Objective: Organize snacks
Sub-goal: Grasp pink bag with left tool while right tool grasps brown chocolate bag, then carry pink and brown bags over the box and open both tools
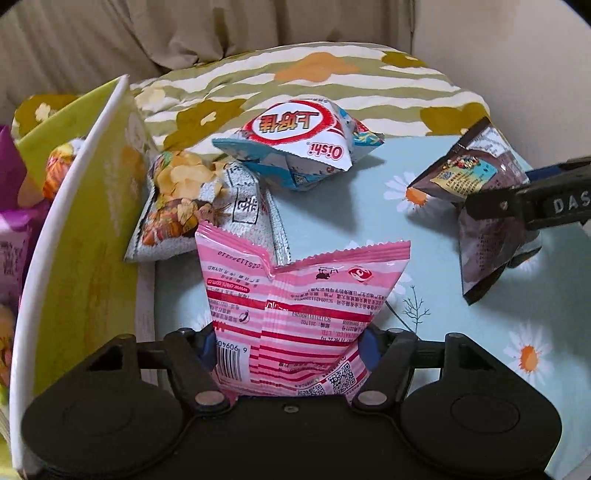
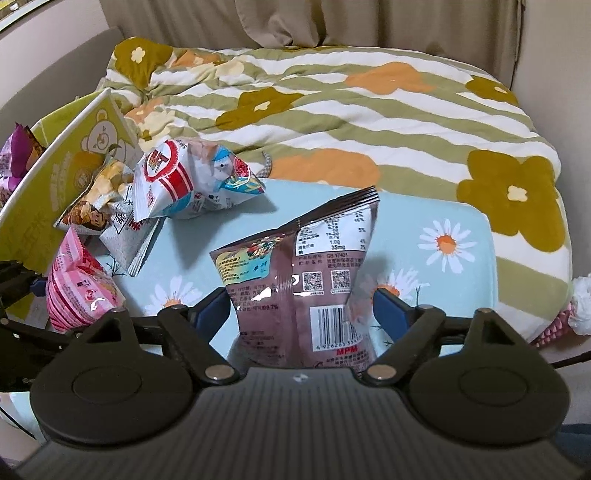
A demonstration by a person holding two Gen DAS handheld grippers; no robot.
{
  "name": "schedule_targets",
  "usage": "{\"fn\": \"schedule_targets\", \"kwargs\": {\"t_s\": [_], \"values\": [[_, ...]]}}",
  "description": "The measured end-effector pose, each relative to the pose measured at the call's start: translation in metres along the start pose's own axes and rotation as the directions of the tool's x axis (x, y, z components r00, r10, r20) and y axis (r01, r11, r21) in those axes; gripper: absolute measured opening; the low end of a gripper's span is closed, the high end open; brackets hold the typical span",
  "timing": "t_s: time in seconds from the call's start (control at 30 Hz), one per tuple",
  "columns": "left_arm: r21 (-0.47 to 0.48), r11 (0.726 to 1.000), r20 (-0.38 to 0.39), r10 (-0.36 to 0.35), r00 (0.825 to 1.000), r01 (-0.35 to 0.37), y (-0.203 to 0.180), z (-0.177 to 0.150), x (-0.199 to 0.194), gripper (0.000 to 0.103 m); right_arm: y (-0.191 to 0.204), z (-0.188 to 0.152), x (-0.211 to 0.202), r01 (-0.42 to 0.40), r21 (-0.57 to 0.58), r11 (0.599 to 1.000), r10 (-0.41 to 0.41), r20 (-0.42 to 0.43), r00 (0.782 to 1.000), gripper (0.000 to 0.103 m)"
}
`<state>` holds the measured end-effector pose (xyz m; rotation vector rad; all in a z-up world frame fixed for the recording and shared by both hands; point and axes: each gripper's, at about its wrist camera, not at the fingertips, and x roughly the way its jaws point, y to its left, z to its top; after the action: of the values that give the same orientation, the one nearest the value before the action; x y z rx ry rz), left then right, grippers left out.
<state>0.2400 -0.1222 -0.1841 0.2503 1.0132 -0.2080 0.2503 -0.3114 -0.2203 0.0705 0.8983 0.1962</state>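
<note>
My left gripper (image 1: pixel 290 347) is shut on a pink striped snack bag (image 1: pixel 299 306), held upright above the blue daisy sheet; the bag also shows in the right wrist view (image 2: pixel 79 284). My right gripper (image 2: pixel 301 306) is shut on a brown snack bag (image 2: pixel 299 273), which shows at the right of the left wrist view (image 1: pixel 480 206). A blue-and-white Oishi bag (image 1: pixel 299 147) lies on a grey chip bag (image 1: pixel 192 203) beside a yellow-green box (image 1: pixel 81 236). Both loose bags show in the right wrist view, the Oishi bag (image 2: pixel 188 181) over the chip bag (image 2: pixel 99 206).
The yellow-green box (image 2: pixel 40 184) at the left holds purple snack bags (image 1: pixel 11 192). A striped flower quilt (image 2: pixel 332 122) is bunched behind the blue daisy sheet (image 2: pixel 424 236). A beige curtain (image 1: pixel 221 26) hangs at the back.
</note>
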Motion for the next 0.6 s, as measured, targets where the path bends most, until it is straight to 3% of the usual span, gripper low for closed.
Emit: {"fn": "schedule_targets", "kwargs": {"t_s": [0.33,0.43,0.6], "values": [[-0.09,0.996,0.012,0.006,1.0,-0.005,0.006,-0.007,-0.019,0.072,0.009,0.003,0.013,-0.017,-0.043,0.999,0.016,-0.013,1.0,0.092],[-0.106,0.994,0.026,0.009,1.0,-0.006,0.007,-0.008,-0.026,0.073,0.012,0.003,0.016,-0.012,-0.061,0.998,0.011,-0.021,1.0,0.078],[-0.122,0.993,0.056,0.012,0.998,-0.005,0.008,-0.01,-0.041,0.072,0.014,0.003,0.012,-0.005,-0.057,0.998,0.004,-0.019,1.0,0.072]]}}
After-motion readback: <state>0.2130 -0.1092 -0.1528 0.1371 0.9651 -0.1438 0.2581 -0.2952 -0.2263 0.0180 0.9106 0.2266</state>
